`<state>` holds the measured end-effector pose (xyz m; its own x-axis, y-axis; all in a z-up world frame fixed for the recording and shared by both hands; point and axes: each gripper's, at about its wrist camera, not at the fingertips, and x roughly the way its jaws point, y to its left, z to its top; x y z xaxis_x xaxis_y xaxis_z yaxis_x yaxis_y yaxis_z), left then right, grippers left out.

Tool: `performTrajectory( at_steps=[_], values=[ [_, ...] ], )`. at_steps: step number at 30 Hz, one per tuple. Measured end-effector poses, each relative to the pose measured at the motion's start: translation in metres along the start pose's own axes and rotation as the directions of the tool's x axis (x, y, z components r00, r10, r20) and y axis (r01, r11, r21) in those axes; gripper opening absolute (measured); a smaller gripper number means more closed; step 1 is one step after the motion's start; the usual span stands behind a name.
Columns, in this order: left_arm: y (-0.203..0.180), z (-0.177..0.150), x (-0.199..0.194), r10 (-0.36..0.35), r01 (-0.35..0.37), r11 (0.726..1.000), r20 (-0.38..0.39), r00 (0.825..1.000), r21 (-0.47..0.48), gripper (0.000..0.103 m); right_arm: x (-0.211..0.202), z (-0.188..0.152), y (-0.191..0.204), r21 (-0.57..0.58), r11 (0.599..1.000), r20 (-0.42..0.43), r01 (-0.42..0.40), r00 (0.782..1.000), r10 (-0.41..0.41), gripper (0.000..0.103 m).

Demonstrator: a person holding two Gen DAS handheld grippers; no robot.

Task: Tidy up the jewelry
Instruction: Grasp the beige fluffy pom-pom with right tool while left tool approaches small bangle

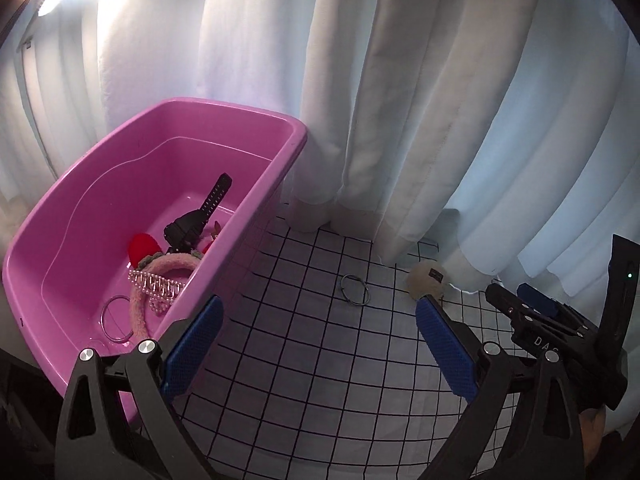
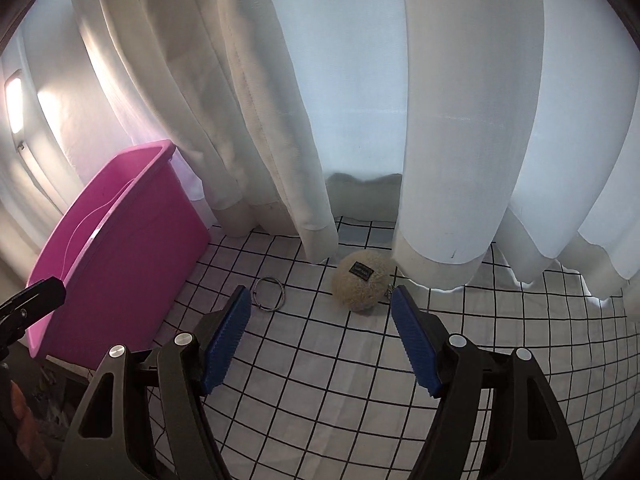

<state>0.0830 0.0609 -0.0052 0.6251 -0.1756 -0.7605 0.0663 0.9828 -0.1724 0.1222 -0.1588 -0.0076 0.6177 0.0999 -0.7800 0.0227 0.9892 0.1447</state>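
A pink plastic tub (image 1: pixel 86 216) stands on the left and holds a black watch (image 1: pixel 200 216), a red heart piece (image 1: pixel 143 246), a fuzzy pink headband (image 1: pixel 160 276), a pearl comb (image 1: pixel 158 282) and a silver bangle (image 1: pixel 116 320). On the checked cloth lie a thin metal ring (image 1: pixel 354 289) (image 2: pixel 270 294) and a beige fluffy pom-pom (image 1: pixel 426 278) (image 2: pixel 360 284) with a dark label. My left gripper (image 1: pixel 320 302) hangs open beside the tub. My right gripper (image 2: pixel 321 294) (image 1: pixel 520 298) hangs open above the cloth just short of the pom-pom. Nothing sits between either pair of fingers.
White curtains (image 2: pixel 360 120) hang down to the cloth behind the ring and pom-pom. The white cloth with a black grid (image 2: pixel 320 368) covers the surface. The tub (image 2: pixel 120 260) stands against the curtain on the left. A lamp (image 2: pixel 14 106) glows at far left.
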Motion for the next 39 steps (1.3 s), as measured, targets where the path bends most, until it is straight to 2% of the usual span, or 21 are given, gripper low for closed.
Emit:
performTrajectory(
  at_steps=[6,13,25,39],
  values=[
    [-0.032,-0.019,0.041,0.001,0.004,0.998,-0.068,0.998,0.062,0.095,0.021,-0.009,-0.011,0.004,1.000,-0.019,0.024,1.000,-0.024,0.069],
    [-0.044,-0.033,0.086,0.023,-0.016,0.995,-0.072,0.997,0.099,0.095,0.066,-0.011,-0.019,-0.039,0.999,-0.058,0.028,0.998,-0.030,0.069],
    [-0.032,-0.030,0.162,0.039,-0.031,0.997,-0.127,0.991,0.064,0.095,0.130,-0.003,-0.026,-0.061,0.998,-0.104,0.020,0.994,-0.026,0.069],
    [-0.028,-0.025,0.214,0.057,-0.044,0.996,-0.165,0.985,0.083,0.095,0.165,0.000,-0.027,-0.092,0.994,-0.135,0.052,0.989,-0.064,0.069]
  ],
)
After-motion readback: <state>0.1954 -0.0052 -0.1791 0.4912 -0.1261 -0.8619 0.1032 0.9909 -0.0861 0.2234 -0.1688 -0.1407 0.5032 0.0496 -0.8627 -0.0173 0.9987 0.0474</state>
